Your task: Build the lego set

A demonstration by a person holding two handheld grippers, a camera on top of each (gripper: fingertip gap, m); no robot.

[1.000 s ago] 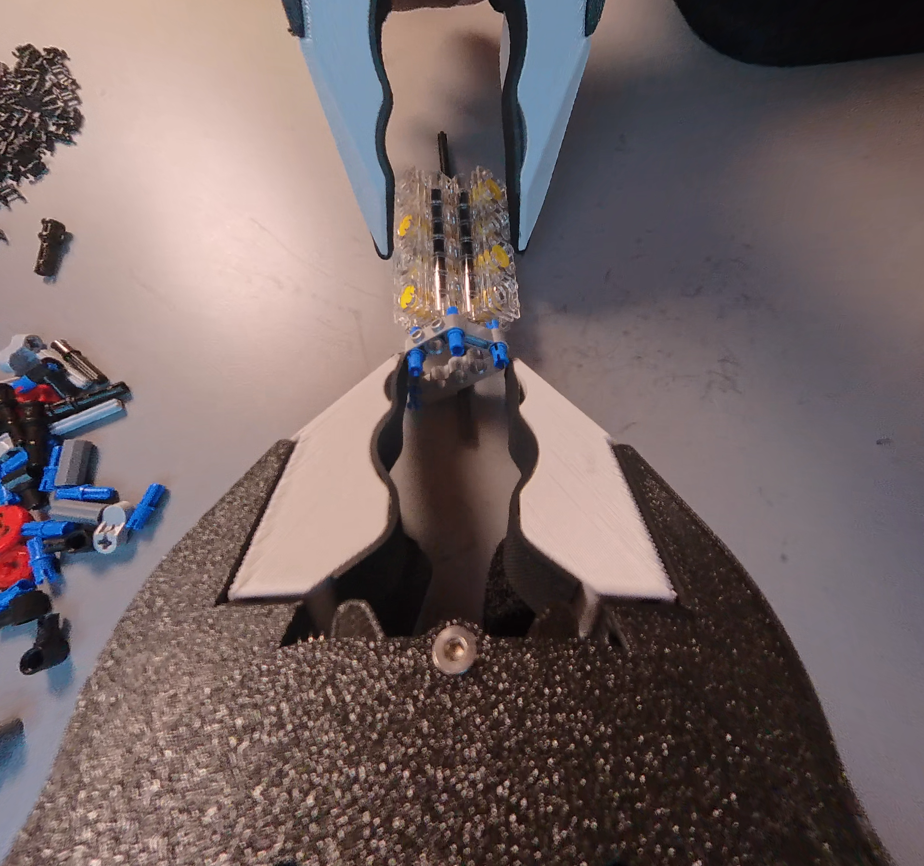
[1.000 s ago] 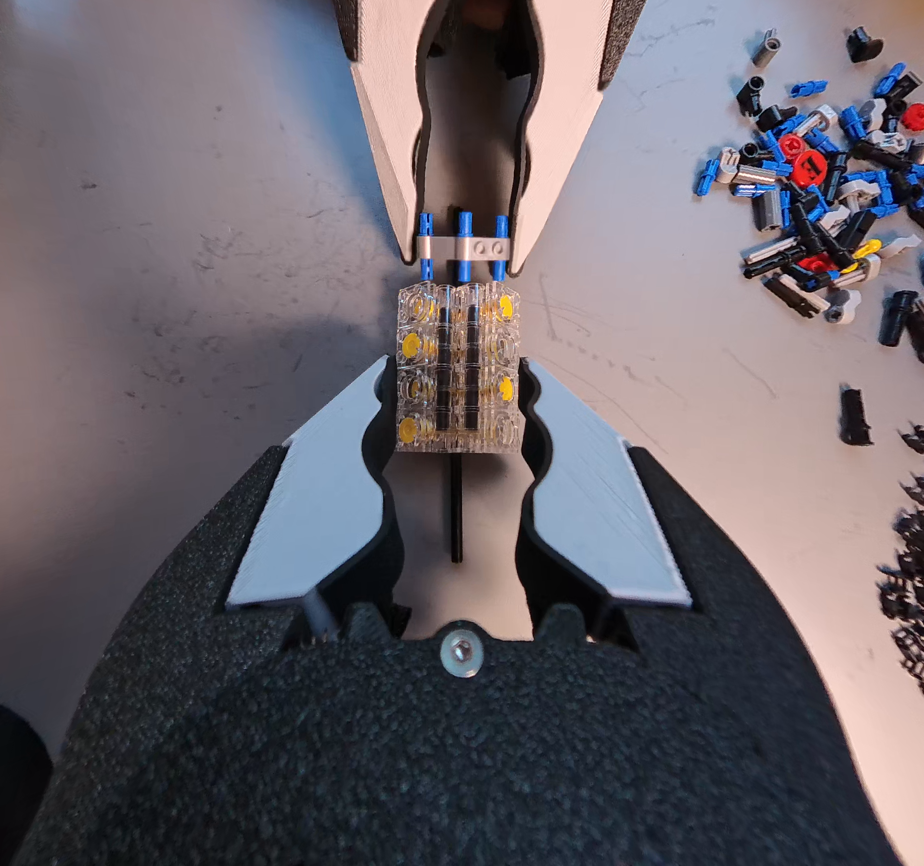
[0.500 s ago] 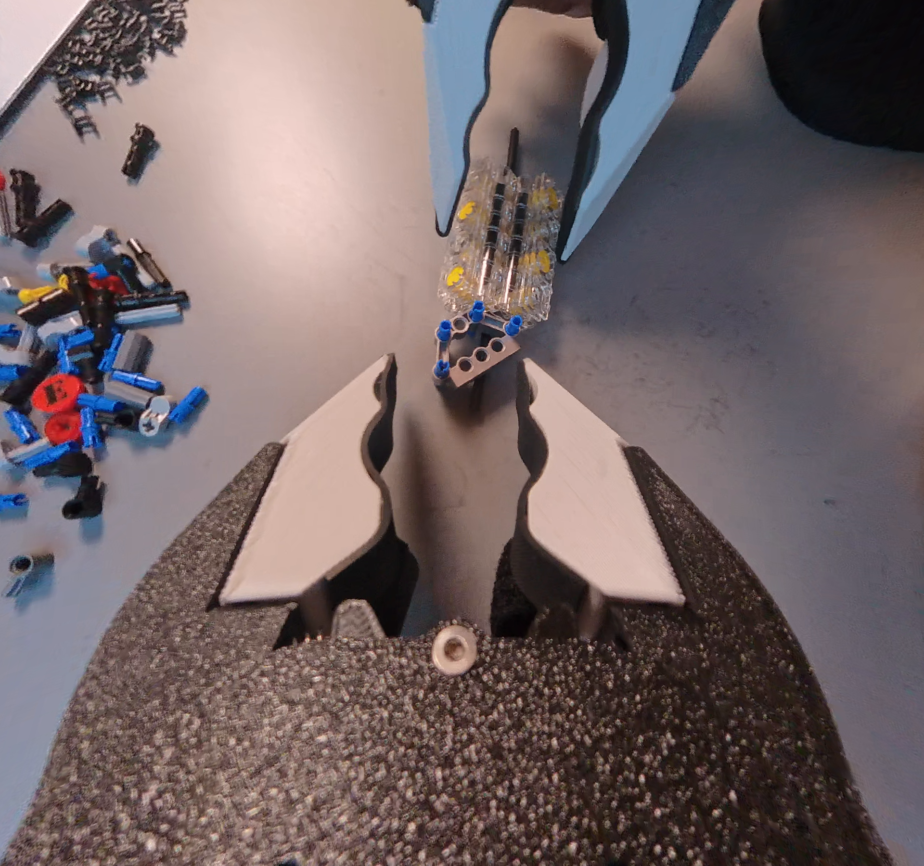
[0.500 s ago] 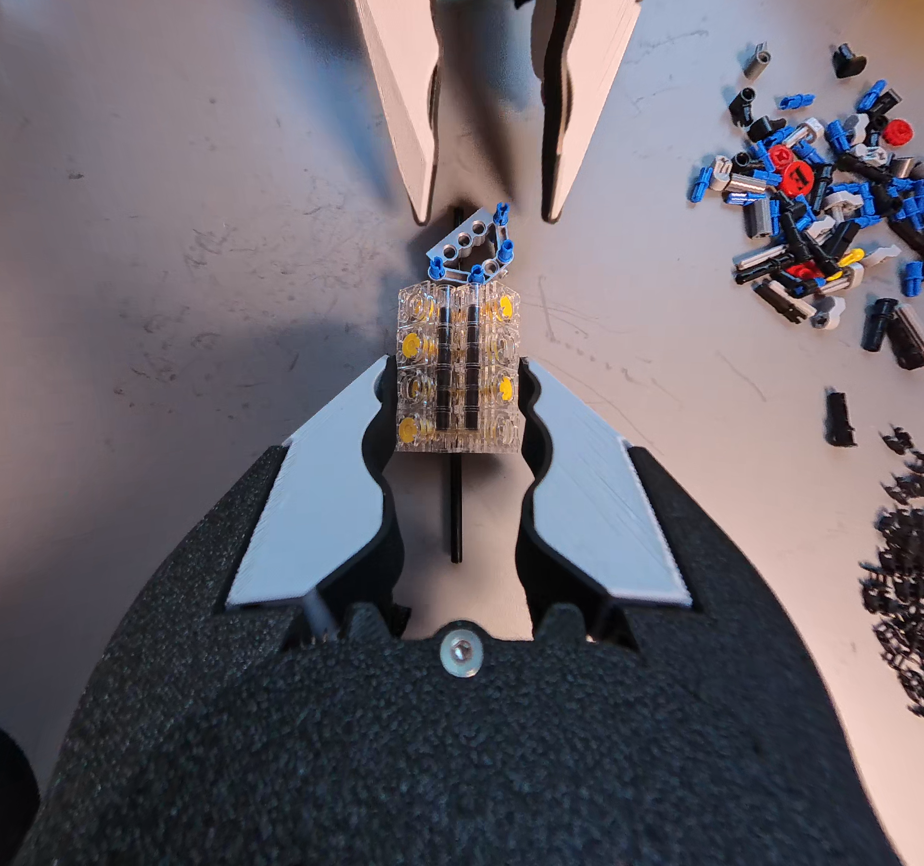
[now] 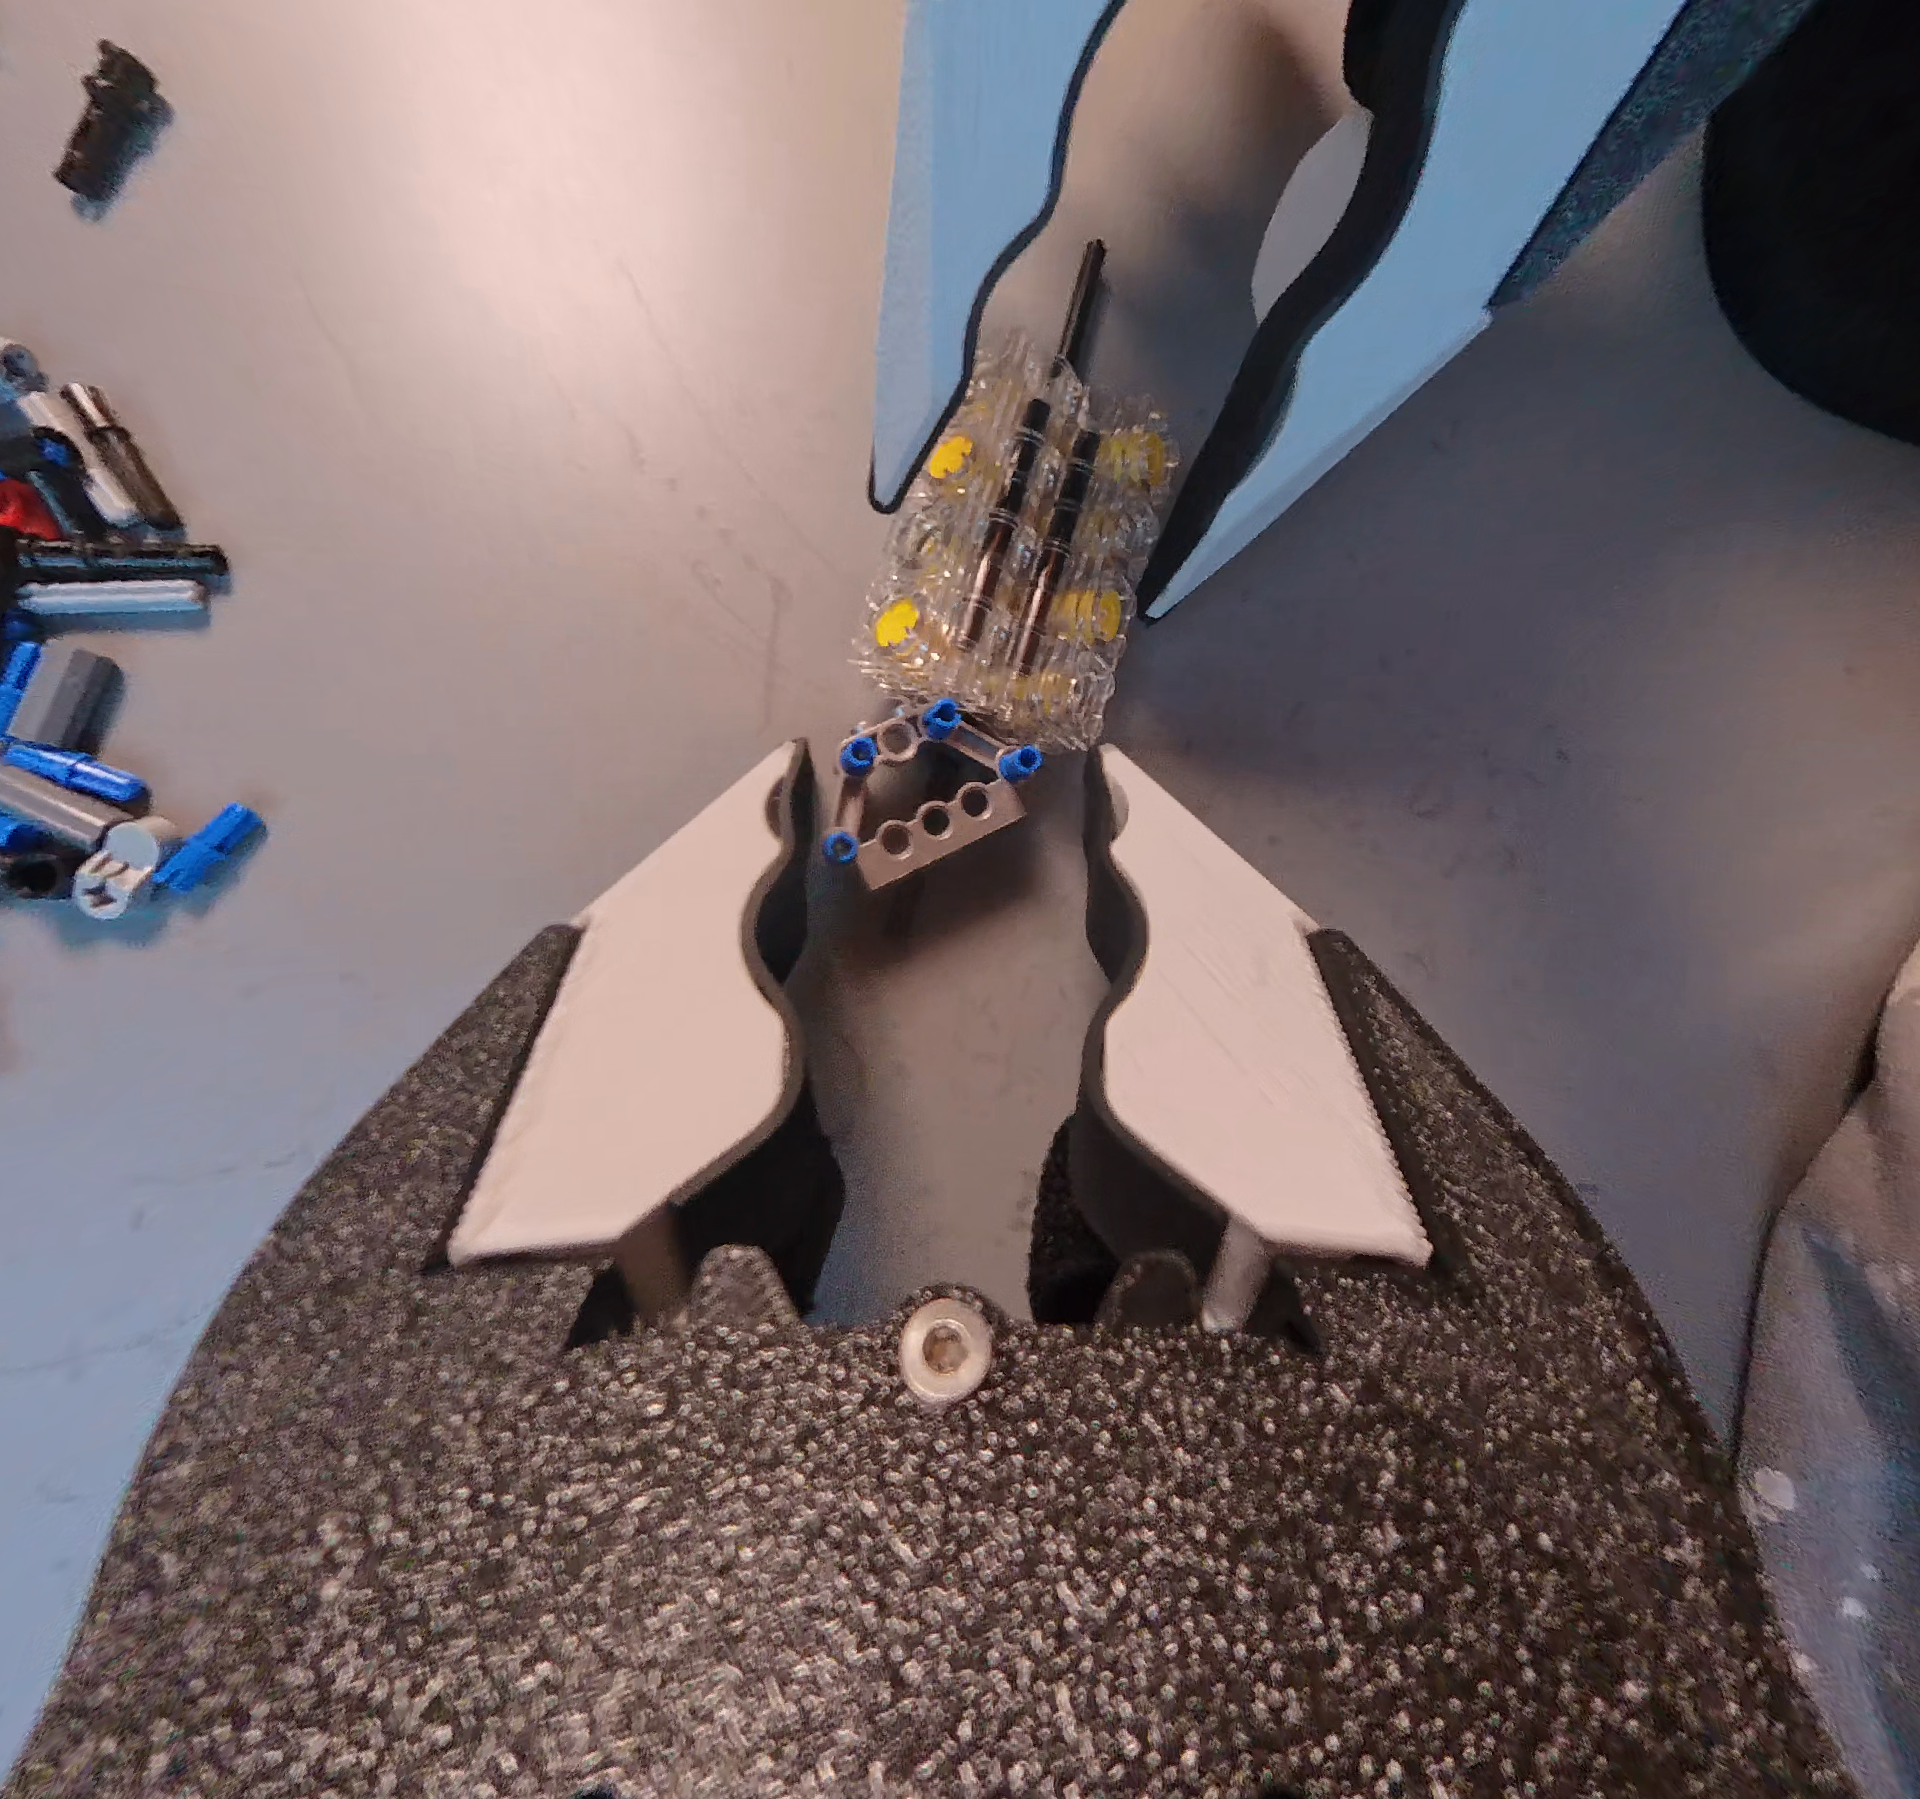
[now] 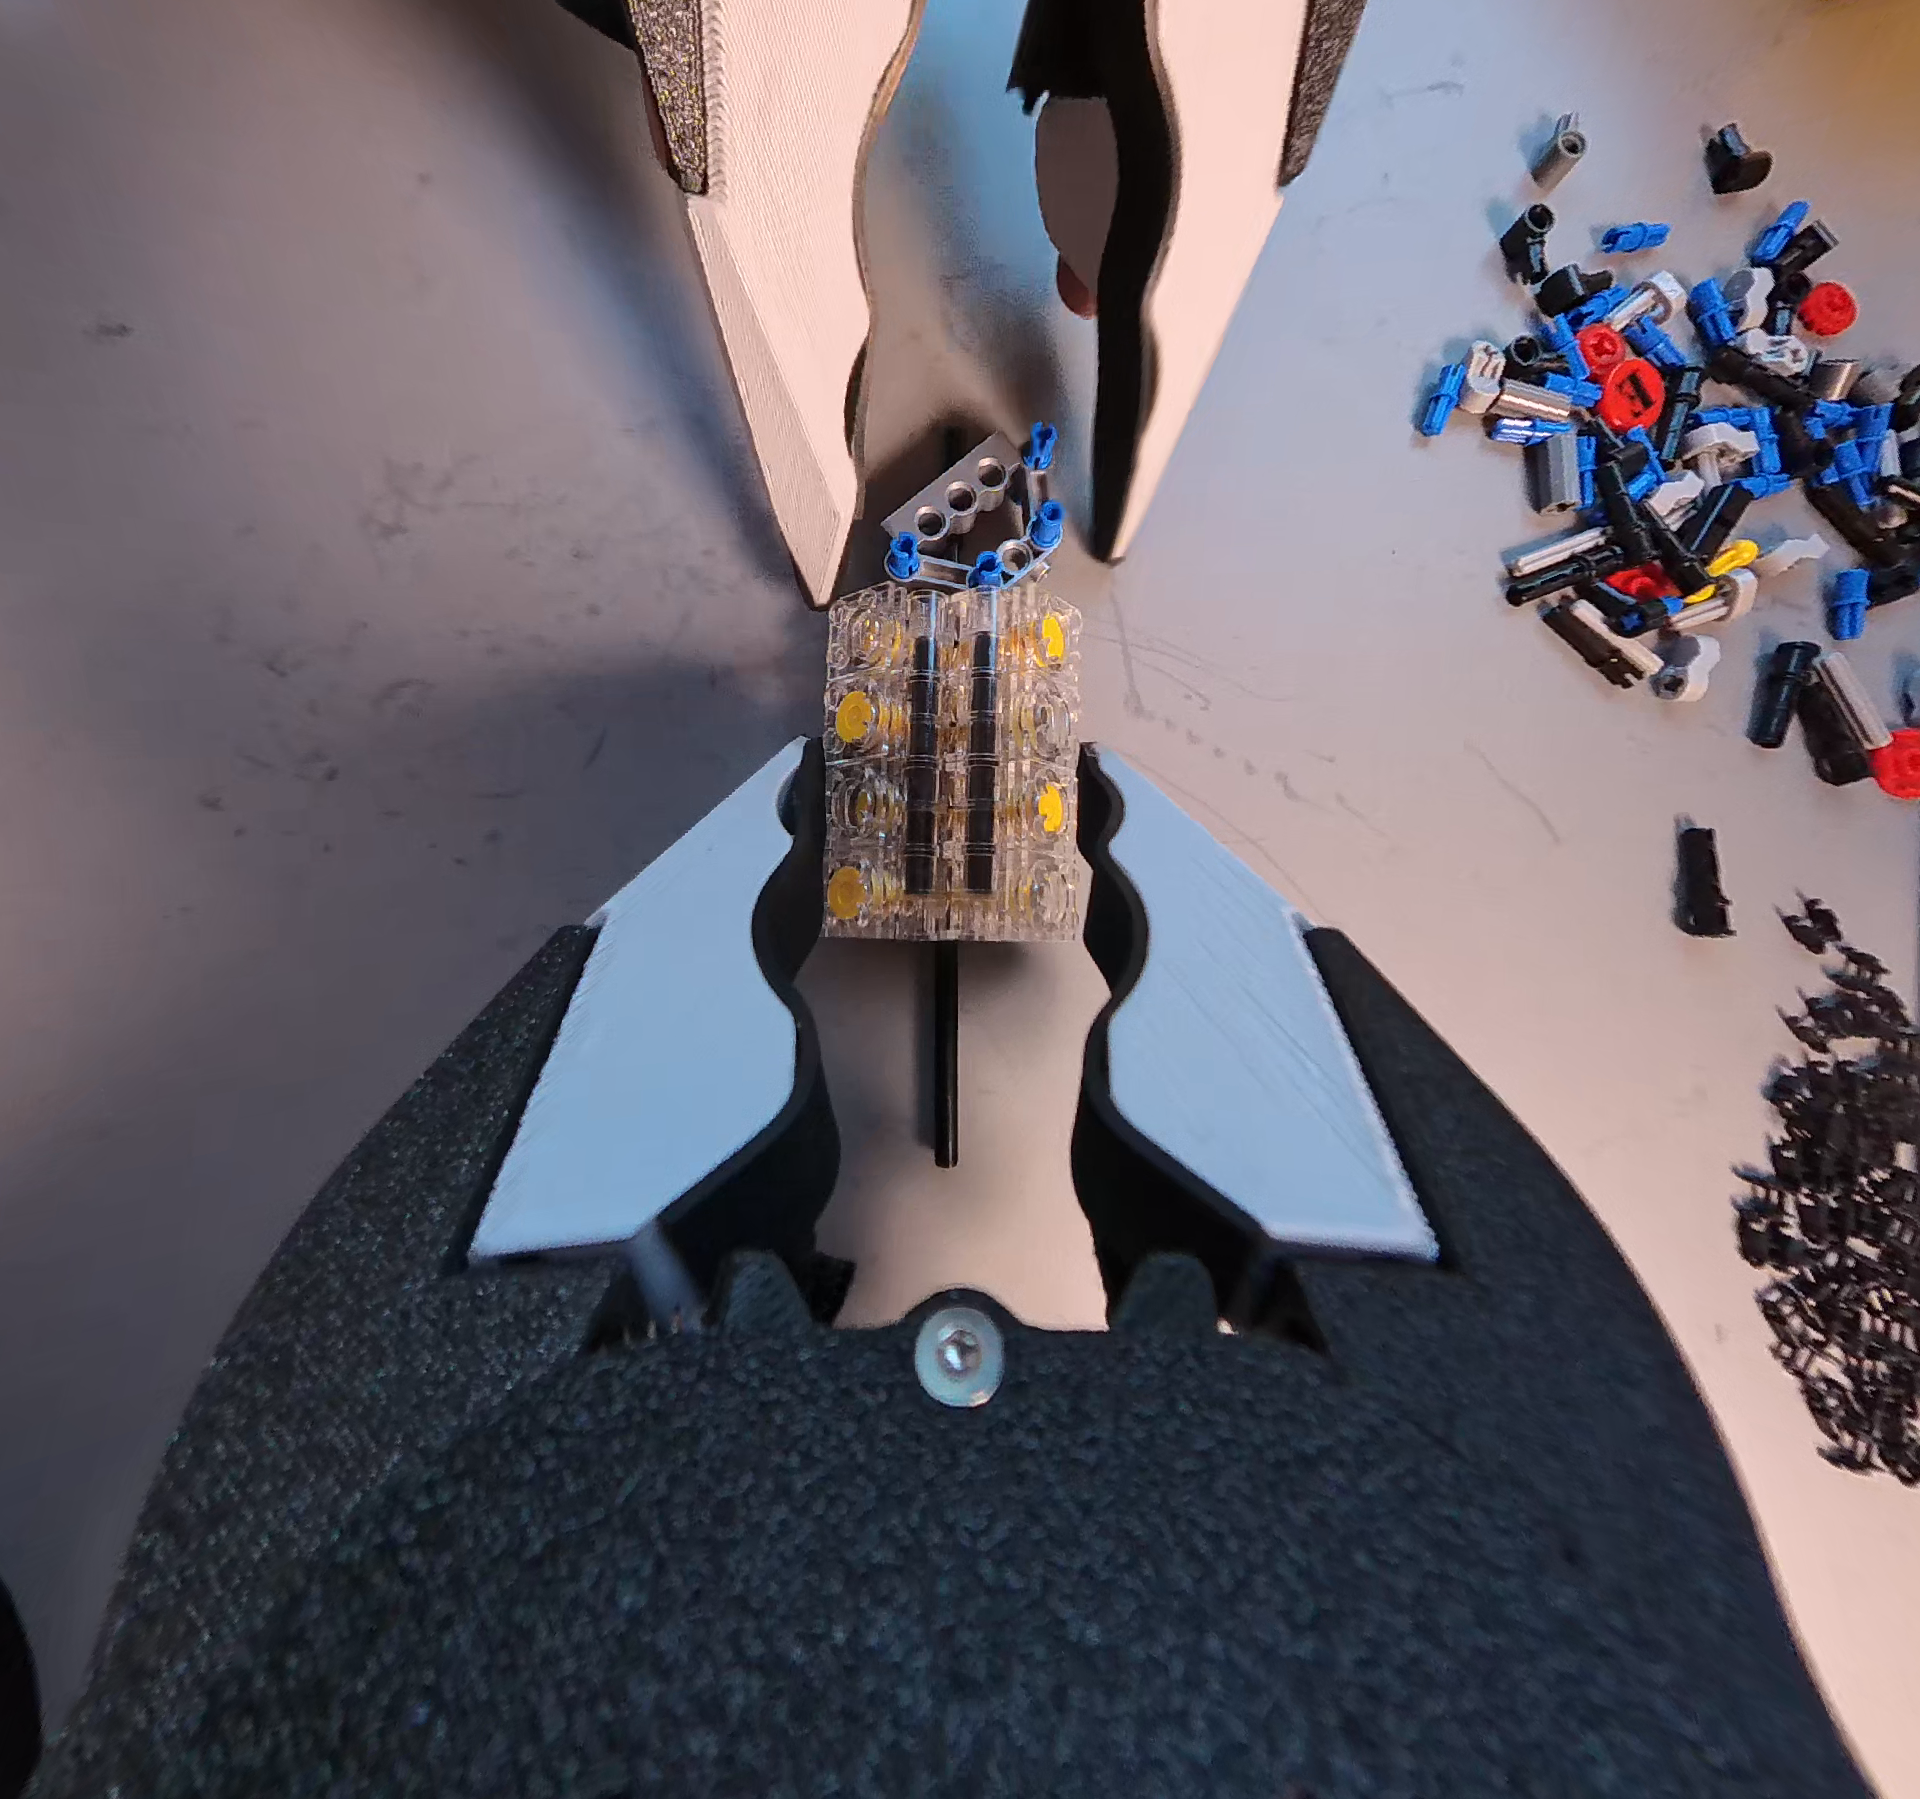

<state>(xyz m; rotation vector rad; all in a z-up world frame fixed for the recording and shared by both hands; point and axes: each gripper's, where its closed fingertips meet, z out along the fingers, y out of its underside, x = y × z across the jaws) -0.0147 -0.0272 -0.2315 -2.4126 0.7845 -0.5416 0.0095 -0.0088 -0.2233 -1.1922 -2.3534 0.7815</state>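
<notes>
In the left wrist view, loose parts [image 5: 73, 710] lie far left on the table [image 5: 468, 347]. The left gripper [image 5: 945, 762] stands open, its jaws spread to either side of a grey frame [image 5: 925, 814] with blue pins. Neither jaw appears to touch the frame. The frame hangs tilted at the near end of the clear block [image 5: 1013, 586], seemingly joined to it, though the join is hard to make out.

In the right wrist view, the right gripper [image 6: 945, 752] is clamped on the block's two sides and holds it above the table. A black axle [image 6: 945, 1053] sticks out of the block toward the camera. More coloured parts [image 6: 1704, 461] and a black heap [image 6: 1849, 1178] lie well apart at the right.
</notes>
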